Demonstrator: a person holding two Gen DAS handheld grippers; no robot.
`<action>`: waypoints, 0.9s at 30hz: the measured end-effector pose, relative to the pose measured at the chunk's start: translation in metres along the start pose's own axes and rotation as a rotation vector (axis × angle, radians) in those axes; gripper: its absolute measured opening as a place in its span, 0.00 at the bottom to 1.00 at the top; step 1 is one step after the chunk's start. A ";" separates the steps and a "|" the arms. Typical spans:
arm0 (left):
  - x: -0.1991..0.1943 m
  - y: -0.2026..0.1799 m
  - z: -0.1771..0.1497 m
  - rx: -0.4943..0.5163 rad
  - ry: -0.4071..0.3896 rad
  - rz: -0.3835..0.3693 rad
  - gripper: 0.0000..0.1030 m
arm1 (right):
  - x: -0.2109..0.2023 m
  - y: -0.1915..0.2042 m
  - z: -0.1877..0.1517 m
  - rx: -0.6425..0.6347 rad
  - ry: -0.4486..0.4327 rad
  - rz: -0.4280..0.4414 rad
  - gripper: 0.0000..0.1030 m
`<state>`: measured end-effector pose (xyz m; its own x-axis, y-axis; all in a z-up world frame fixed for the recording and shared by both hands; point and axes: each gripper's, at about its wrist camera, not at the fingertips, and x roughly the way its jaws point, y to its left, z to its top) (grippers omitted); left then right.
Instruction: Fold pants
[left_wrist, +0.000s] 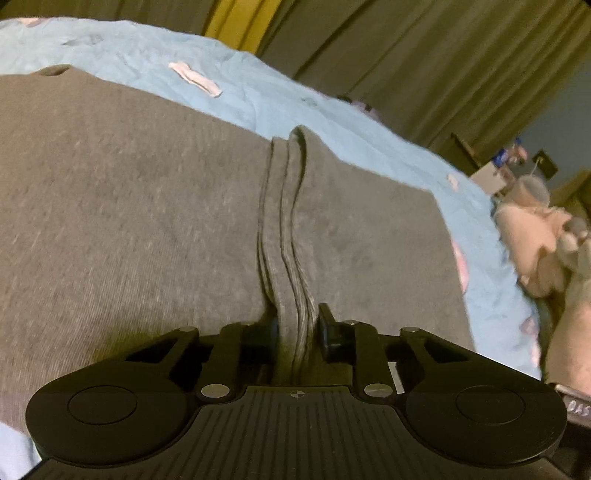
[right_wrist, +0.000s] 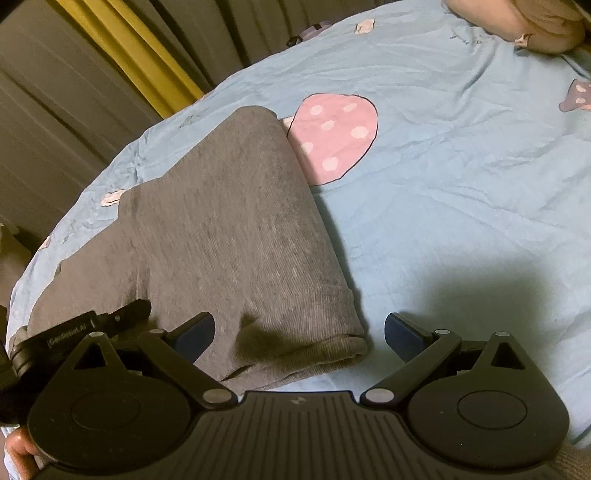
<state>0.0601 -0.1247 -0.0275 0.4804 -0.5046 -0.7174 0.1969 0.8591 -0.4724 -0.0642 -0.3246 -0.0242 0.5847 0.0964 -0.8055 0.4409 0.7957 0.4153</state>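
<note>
Grey pants (left_wrist: 147, 206) lie folded on a light blue bedsheet (left_wrist: 258, 96). My left gripper (left_wrist: 297, 332) is shut on a raised ridge of several stacked layers of the pants' edge, which runs away from the fingers. In the right wrist view the pants (right_wrist: 229, 229) lie as a long folded strip running away to the upper left, with the near hem (right_wrist: 332, 350) between my fingers. My right gripper (right_wrist: 299, 332) is open wide over that hem, holding nothing. The left gripper (right_wrist: 122, 317) shows at the left, on the pants' edge.
The sheet (right_wrist: 461, 184) has a pink spotted mushroom print (right_wrist: 332, 136) beside the pants. Curtains (left_wrist: 424, 55) hang behind the bed. A pink plush toy (left_wrist: 532, 236) lies at the bed's right edge. Clutter stands on a far table (left_wrist: 506, 166).
</note>
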 end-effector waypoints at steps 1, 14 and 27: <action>-0.002 0.001 0.001 -0.013 -0.002 -0.004 0.21 | -0.001 -0.001 0.000 -0.001 -0.006 0.009 0.96; -0.054 0.018 0.016 -0.054 -0.081 -0.028 0.19 | -0.010 -0.001 0.000 0.003 -0.055 0.065 0.96; -0.075 0.061 0.025 -0.134 -0.116 0.069 0.19 | -0.006 0.003 0.000 -0.013 -0.035 0.045 0.96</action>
<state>0.0572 -0.0323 0.0099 0.5861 -0.4246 -0.6901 0.0483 0.8685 -0.4934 -0.0664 -0.3228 -0.0185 0.6276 0.1111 -0.7706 0.4050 0.7987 0.4450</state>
